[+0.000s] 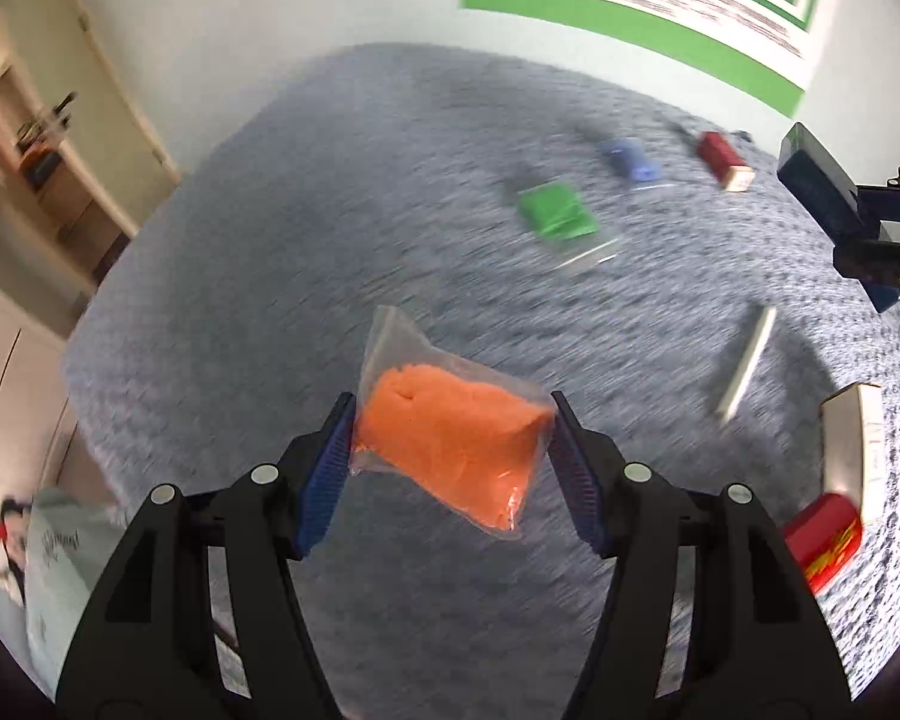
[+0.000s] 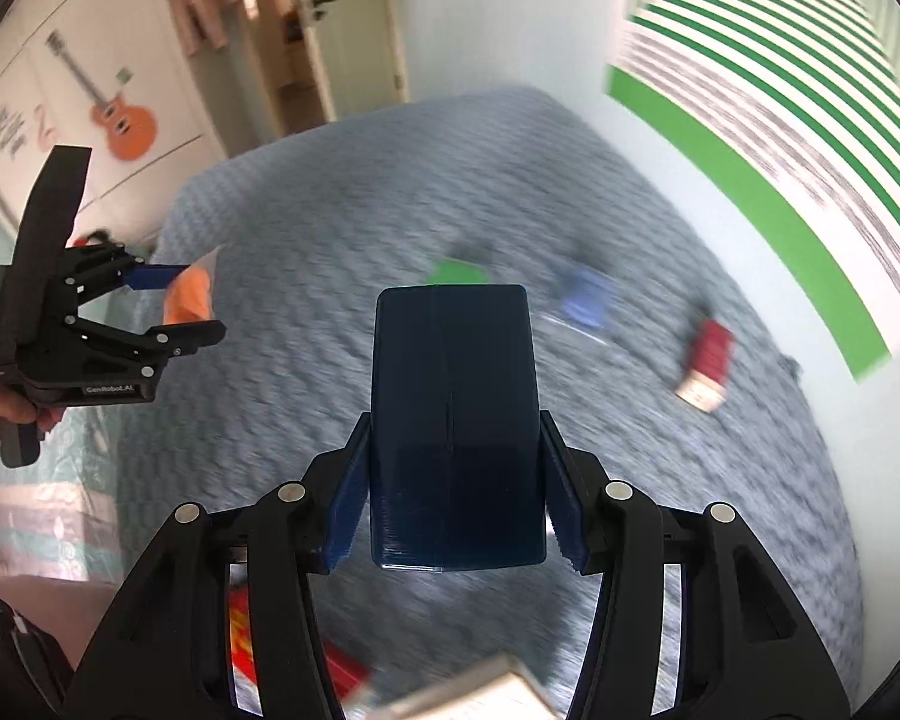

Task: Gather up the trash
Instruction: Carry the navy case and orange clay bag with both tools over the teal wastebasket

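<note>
We're carrying both loads: left gripper (image 1: 453,450) clamping the orange bag (image 1: 450,450), right gripper (image 2: 453,480) clamping the dark blue box (image 2: 455,420), long axis along the fingers. Green bag (image 1: 555,213) lying far ahead, nearer the left.

The bed cover (image 1: 342,192) was blue-grey with a fine woven pattern. The clear bag (image 1: 450,438) held orange material. Other bags were green (image 1: 555,213) and blue (image 1: 629,159). One box (image 1: 723,159) was red with a cream end. The held box (image 2: 455,420) was dark navy. The wall panel (image 2: 768,120) carried green and white stripes. The gripper pads (image 1: 324,480) were blue.
</note>
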Tool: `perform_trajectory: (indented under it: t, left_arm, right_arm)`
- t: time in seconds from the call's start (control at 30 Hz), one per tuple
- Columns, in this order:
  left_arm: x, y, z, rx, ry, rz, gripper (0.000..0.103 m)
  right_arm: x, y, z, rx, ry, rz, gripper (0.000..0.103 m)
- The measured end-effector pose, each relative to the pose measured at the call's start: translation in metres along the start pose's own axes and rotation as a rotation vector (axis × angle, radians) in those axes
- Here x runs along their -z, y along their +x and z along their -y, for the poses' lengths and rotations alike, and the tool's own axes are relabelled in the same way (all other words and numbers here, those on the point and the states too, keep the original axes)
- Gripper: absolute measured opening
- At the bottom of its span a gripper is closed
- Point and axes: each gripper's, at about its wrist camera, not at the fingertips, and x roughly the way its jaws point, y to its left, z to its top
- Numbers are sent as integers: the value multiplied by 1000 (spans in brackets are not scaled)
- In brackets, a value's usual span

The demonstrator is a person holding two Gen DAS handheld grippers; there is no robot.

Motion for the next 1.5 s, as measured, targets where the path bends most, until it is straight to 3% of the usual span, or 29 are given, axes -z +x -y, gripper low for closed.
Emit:
perform_trajectory:
  t: [0.27,0.73,1.1,1.5]
  left_arm:
    - [56,-14,-85,-67,-130,-22,60]
    - [168,-38,-243,-187,-407,-76,60]
    - [264,-42,-325,-244,-588,-157,60]
    - [335,-23,-365,-227,-715,-237,60]
  right_arm:
    - [-52,28,-91,-89,-147,-4,53]
    - [-127,98,-292,-298,-418,-53,53]
    - [-137,146,-425,-443,-562,-131,53]
    - [-118,198,-505,-523,-628,-252,53]
